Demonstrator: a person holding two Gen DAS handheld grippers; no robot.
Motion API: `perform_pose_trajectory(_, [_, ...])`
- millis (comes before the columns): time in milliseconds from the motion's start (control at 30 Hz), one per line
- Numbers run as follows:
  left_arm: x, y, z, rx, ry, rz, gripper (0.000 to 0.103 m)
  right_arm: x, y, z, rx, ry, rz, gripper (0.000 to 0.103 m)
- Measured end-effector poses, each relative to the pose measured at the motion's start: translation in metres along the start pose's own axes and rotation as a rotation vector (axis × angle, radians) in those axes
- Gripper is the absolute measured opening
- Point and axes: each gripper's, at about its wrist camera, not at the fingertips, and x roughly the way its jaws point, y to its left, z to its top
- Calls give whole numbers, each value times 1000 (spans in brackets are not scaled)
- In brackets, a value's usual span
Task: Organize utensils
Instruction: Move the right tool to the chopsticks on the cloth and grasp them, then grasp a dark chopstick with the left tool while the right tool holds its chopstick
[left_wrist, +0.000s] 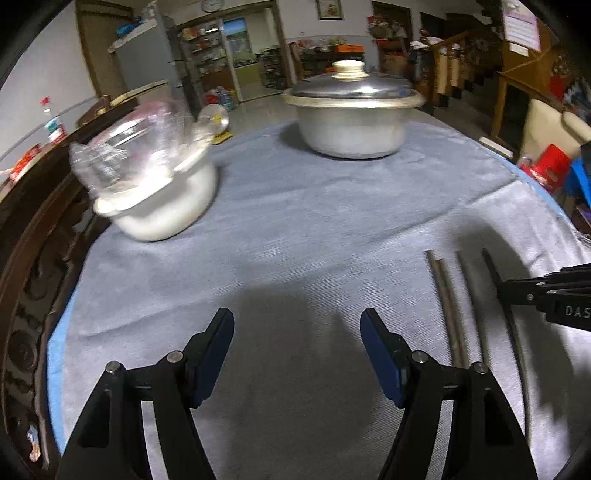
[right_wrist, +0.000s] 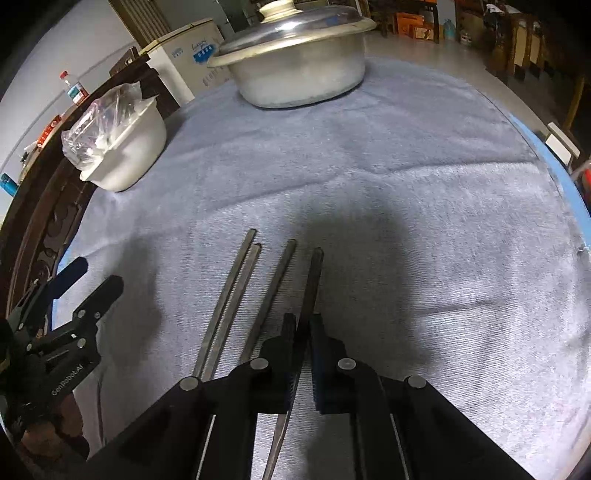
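Nearest the right wrist camera, the right claw (right_wrist: 303, 328) is pressed together on the rightmost chopstick (right_wrist: 313, 280), pinching it partway along its length, with the thin end running back beneath the camera and the square end pointing toward the pots. Just left of it lie the third chopstick (right_wrist: 275, 291) and, a little further left, a close pair of chopsticks (right_wrist: 231, 295), all flat on the grey cloth (right_wrist: 406, 184) that covers the counter.

The left claw (left_wrist: 297, 350) is spread wide over bare cloth, holding nothing, to the left of the sticks.

To do this step well, I judge the pinched stick should be lifted level, since a grip off the middle may let the long end droop and drag the cloth. Keep it clear of the neighbouring stick so the row is not scattered. Laying it parallel against the third stick would likely make a second tidy pair.

Further off, the white bowl (right_wrist: 125, 147) with a plastic bag (right_wrist: 96, 125) sits at the left edge, and the lidded metal pot (right_wrist: 299, 70) stands at the far side.
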Motion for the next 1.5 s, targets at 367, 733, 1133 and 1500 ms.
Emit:
perform_pose_trajectory(367, [24,-49,26,88,55,-180,72,3,-17,-2,56,37,55,8])
perform_pose_trajectory(733, [43,-63,26,100,141,-217,71,4,-20,-3,65,44,79,8])
perform_pose_trajectory(1133, [47,-56,28,84,179,-189,71,6,-16,1,54,66,53,8])
perform_pose_trajectory(1500, [53,-42,36,62,213,-125,71,14,0,13,20,101,-35,9])
